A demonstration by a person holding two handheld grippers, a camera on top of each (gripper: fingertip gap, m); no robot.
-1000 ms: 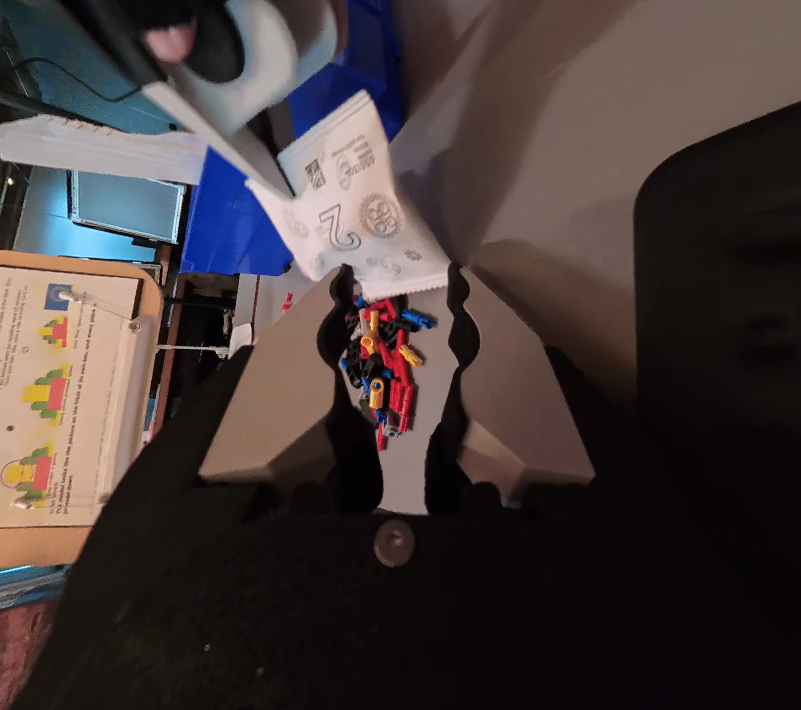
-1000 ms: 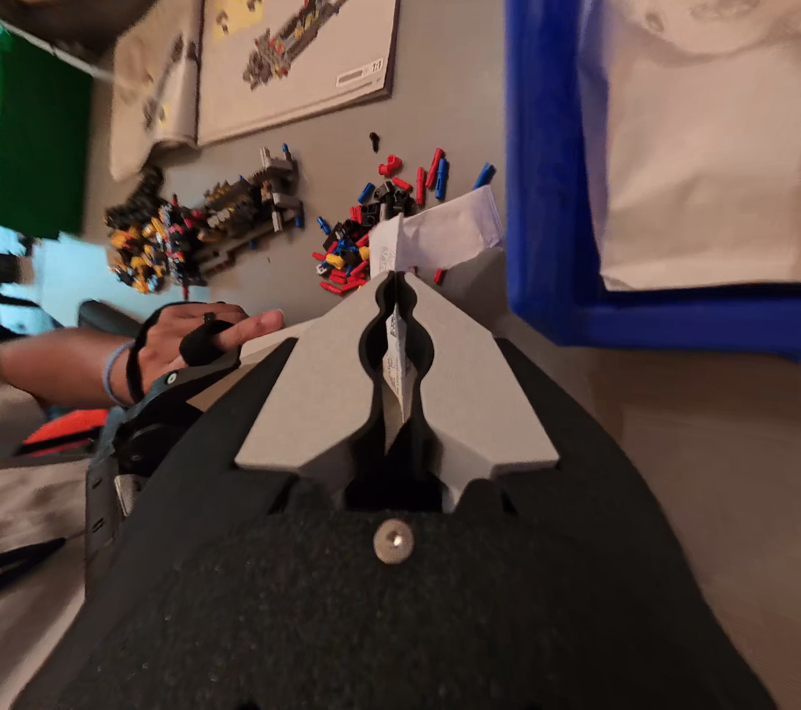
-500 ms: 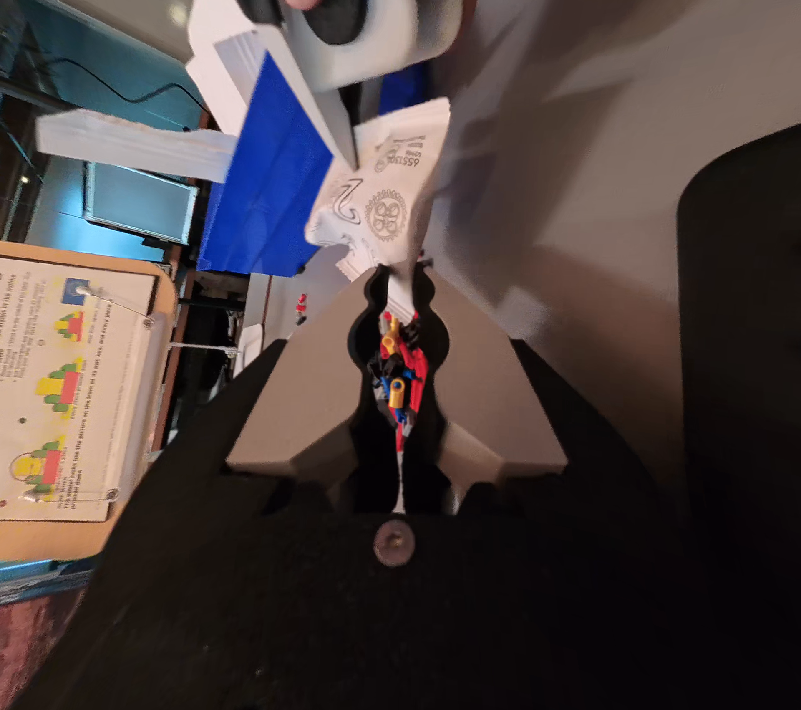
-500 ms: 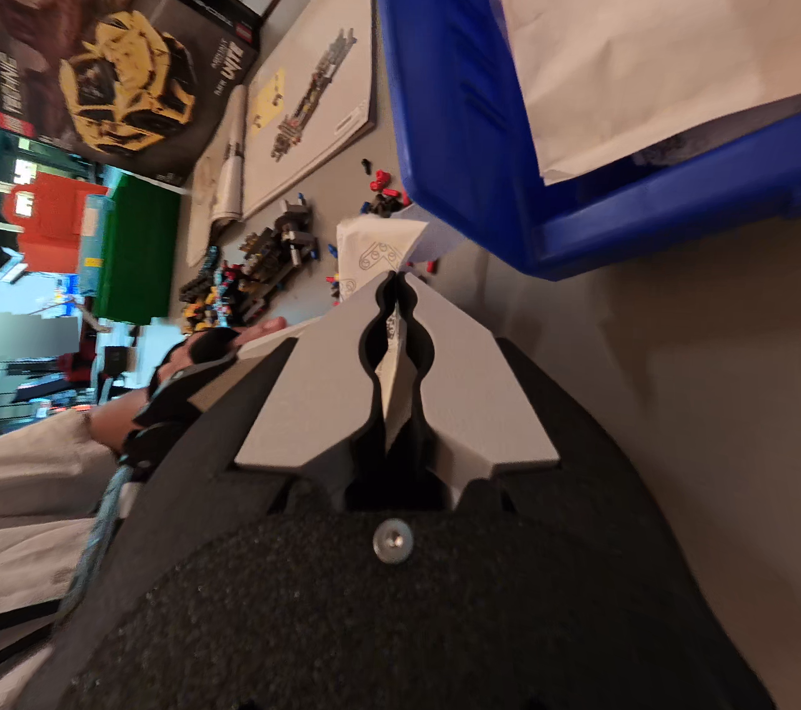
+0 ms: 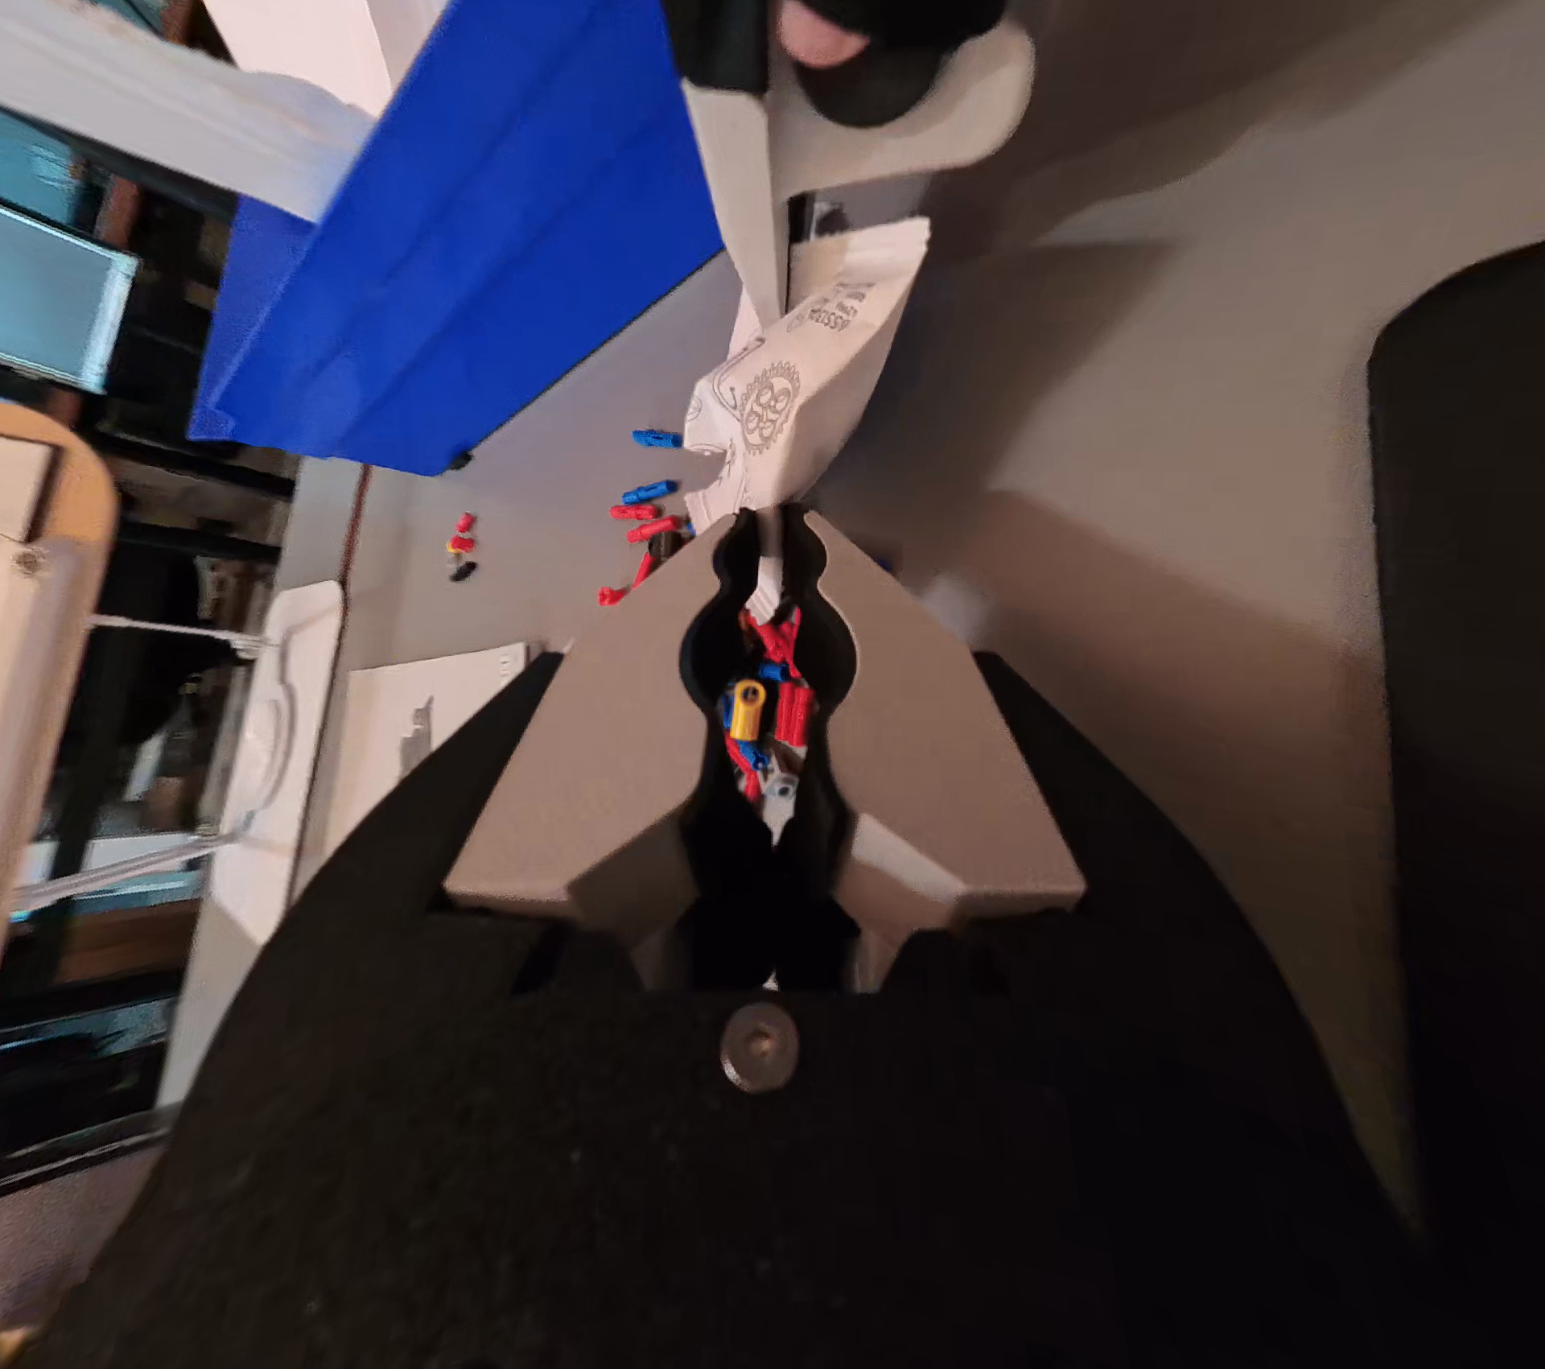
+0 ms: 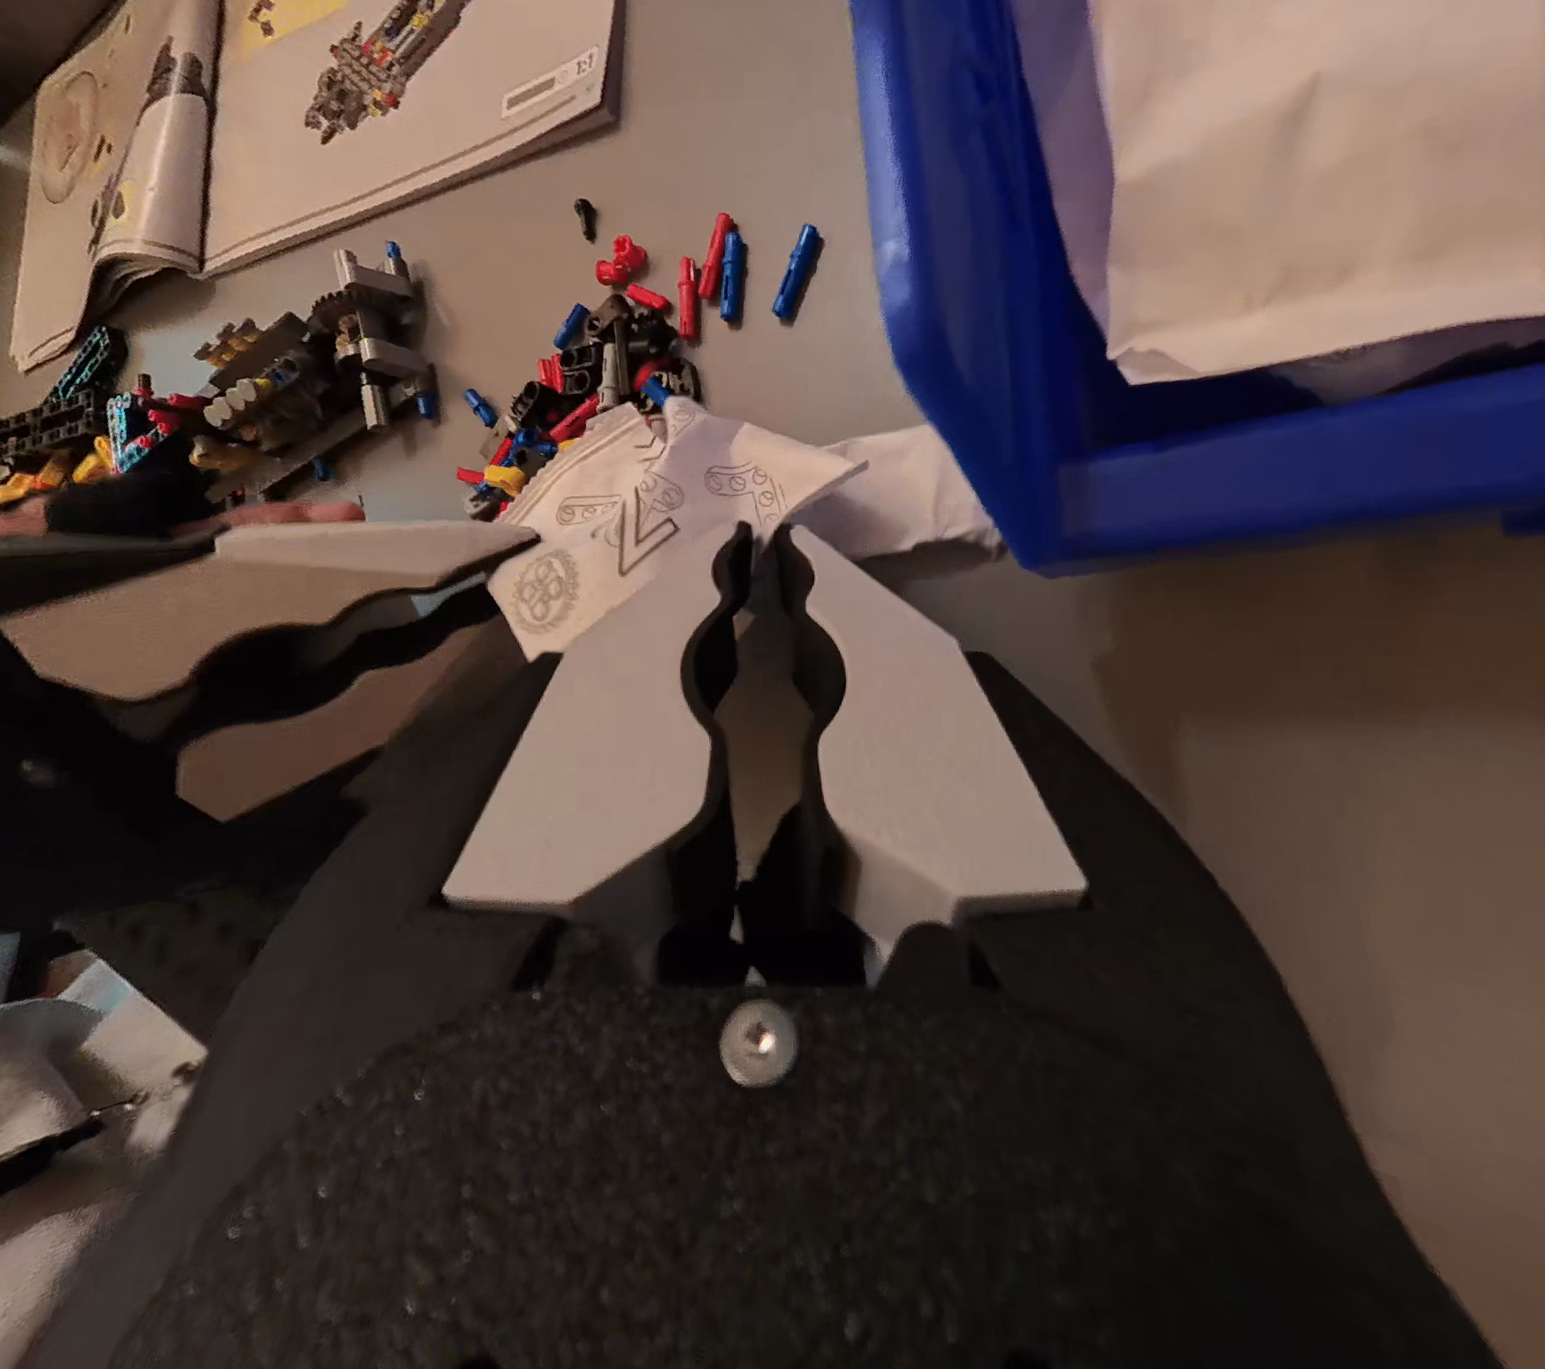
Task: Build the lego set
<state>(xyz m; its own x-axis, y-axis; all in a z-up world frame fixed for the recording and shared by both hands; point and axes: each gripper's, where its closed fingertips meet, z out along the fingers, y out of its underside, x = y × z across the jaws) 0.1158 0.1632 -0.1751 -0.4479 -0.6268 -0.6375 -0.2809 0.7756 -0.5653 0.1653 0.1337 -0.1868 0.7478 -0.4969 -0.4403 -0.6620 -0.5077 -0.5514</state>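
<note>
Between the two tools, above the grey table (image 6: 752,75), a white paper parts bag (image 6: 660,518) printed with gear outlines is stretched; each tool pinches a different edge of it. The left gripper (image 5: 769,534) has its fingers drawn together on one torn edge, and the right gripper (image 6: 757,543) is likewise clamped on the opposite edge, its jaws nearly meeting with only paper between them. Holding the bag from two sides like this probably serves to pull the mouth wide or tear it further, so that any remaining pieces drop out. Below the bag lies a loose pile of small red, blue, black and yellow pins and connectors (image 6: 602,367), which suggests the emptying is mostly done. Just left of the pile sits the partly built chassis (image 6: 334,359), and beyond it the open instruction booklet (image 6: 418,16), kept within sight for reference. A blue bin (image 6: 961,200) holding other white bags stands right of the pile, a likely place for the spent bag.
</note>
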